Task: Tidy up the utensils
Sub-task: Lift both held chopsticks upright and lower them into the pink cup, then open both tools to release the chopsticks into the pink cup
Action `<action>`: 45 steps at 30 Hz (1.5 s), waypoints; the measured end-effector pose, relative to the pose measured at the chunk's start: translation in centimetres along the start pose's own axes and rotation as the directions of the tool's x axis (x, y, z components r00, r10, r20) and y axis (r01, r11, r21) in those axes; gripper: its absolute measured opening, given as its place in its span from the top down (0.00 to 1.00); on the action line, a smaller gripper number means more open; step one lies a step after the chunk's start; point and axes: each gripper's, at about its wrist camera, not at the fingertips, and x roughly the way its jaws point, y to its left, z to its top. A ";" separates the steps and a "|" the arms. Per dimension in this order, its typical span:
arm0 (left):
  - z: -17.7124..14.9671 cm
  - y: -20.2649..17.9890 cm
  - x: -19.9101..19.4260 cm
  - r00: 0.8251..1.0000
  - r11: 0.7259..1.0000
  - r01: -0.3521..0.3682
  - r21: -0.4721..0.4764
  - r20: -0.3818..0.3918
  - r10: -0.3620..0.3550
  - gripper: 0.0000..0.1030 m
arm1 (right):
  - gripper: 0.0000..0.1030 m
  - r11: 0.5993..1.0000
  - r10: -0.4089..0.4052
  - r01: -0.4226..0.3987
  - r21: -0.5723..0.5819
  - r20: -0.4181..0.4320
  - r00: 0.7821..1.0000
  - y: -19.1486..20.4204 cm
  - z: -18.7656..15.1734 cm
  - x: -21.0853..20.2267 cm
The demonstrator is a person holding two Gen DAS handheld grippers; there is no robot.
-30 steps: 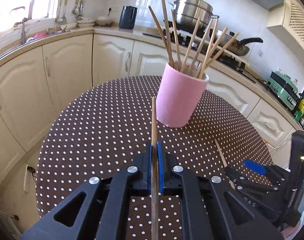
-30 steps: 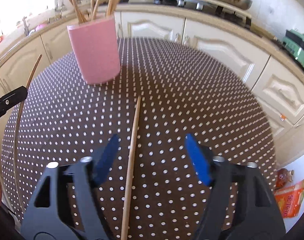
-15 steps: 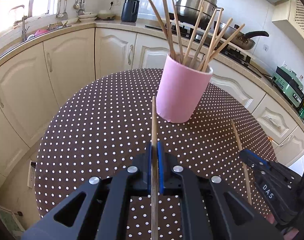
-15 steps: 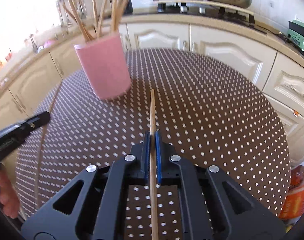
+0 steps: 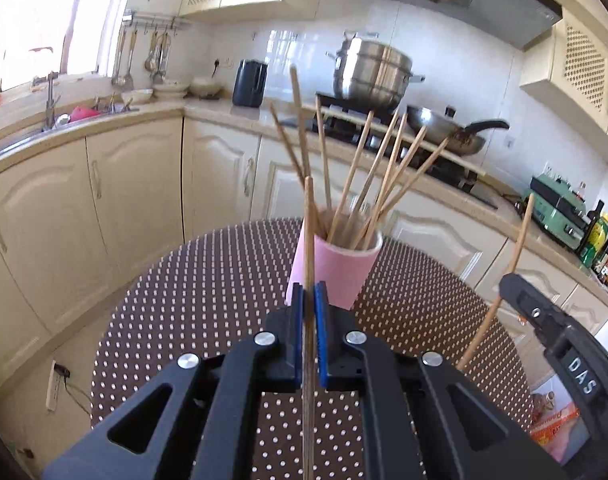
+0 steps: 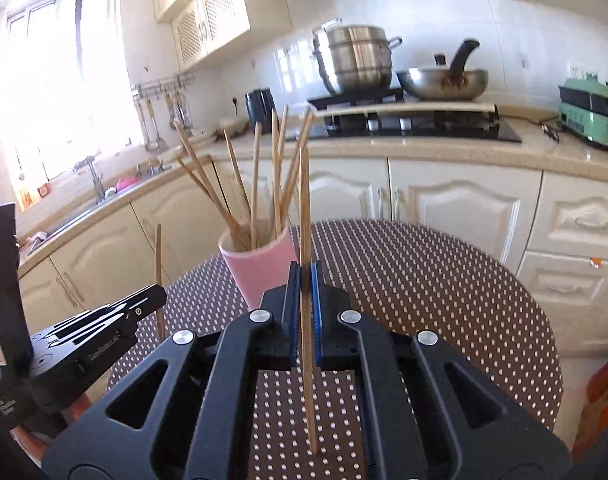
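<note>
Both tools pinch a chopstick: left tool (image 5: 308, 300) holds one (image 5: 308, 232) upright, right tool (image 6: 304, 280) another (image 6: 304, 208), long axes vertical. Pink cup (image 5: 336, 272) stands mid-desk (image 5: 183, 300), far from its edges, open room all round.

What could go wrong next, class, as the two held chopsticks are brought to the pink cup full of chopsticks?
1. The pink cup already bristles with splayed chopsticks; an incoming stick may snag on them and tip the cup.
2. The left hand-held gripper and right hand-held gripper each pinch one thin chopstick; it could pivot or slip.
3. Approaching together, the two grippers might collide.
</note>
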 end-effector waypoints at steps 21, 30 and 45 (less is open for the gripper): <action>11.9 -5.1 -5.7 0.909 0.997 0.016 0.070 0.414 -0.044 0.94 | 0.95 0.997 0.055 -0.038 -0.065 0.273 0.961 3.5 12.3 -0.8; 12.0 -5.4 -1.2 0.944 0.997 -0.012 0.074 0.330 -0.013 0.94 | 0.94 0.997 0.073 -0.068 -0.037 0.175 0.982 2.9 11.3 5.2; 7.7 -1.8 3.7 0.983 0.991 -0.090 0.099 0.171 0.072 0.71 | 0.36 0.999 0.049 -0.049 0.002 -0.065 0.997 -0.6 6.7 8.8</action>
